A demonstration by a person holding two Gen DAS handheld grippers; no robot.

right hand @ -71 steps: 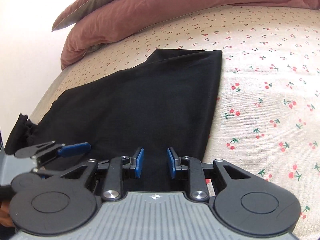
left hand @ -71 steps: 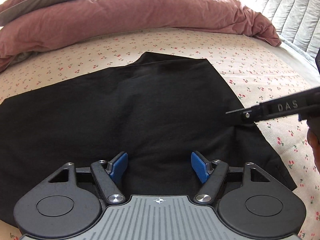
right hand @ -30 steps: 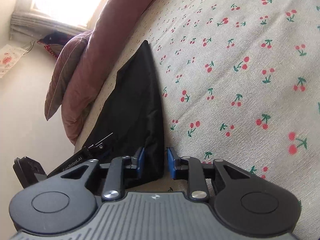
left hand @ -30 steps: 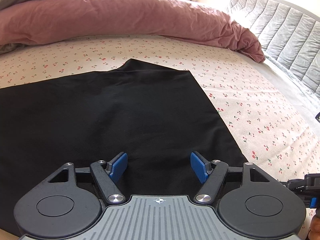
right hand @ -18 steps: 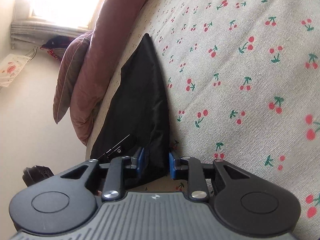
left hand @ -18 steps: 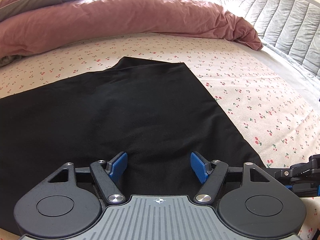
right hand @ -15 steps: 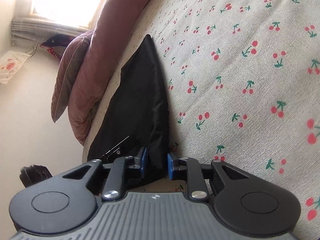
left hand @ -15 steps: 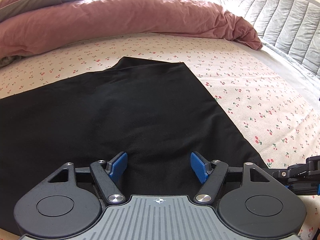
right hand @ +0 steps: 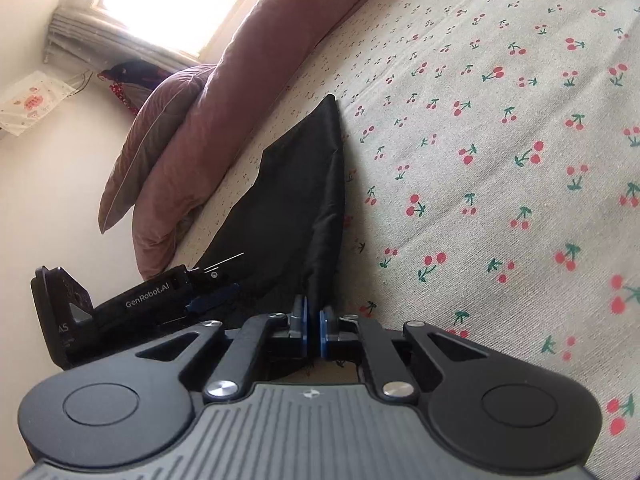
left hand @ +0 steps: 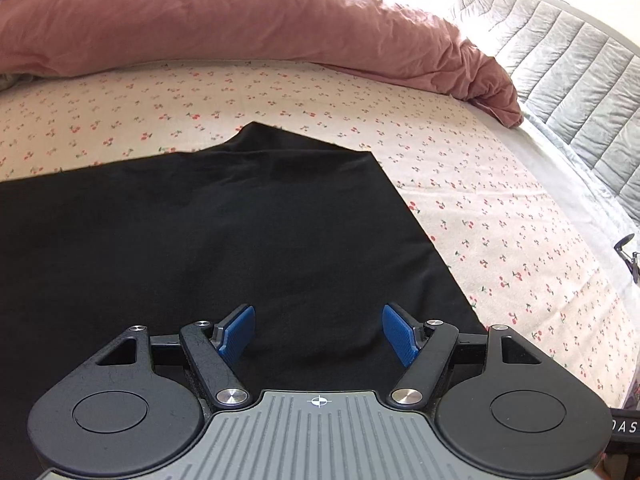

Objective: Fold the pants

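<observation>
Black pants (left hand: 240, 232) lie spread flat on the cherry-print bed sheet (left hand: 480, 184). My left gripper (left hand: 319, 332) hovers over their near edge, its jaws opening a little wider; the fabric lies below the blue pads (left hand: 236, 332) and nothing is pinched. In the right wrist view my right gripper (right hand: 313, 328) is shut on the pants' (right hand: 296, 208) near right corner, and the cloth rises in a fold from the sheet to the pads. The left gripper (right hand: 218, 284) shows at the left of that view, over the same edge.
A rolled pink duvet (left hand: 280, 32) runs across the far side of the bed. A grey quilted headboard (left hand: 560, 80) stands at the right. A pink pillow (right hand: 160, 128) and a bright window (right hand: 180, 0) lie beyond the pants. Bare sheet (right hand: 500, 200) stretches right of the pants.
My right gripper's jaws closed fully on the pants' corner and lifted it slightly. The left gripper drifted a little and rose over the near edge, still wide.
</observation>
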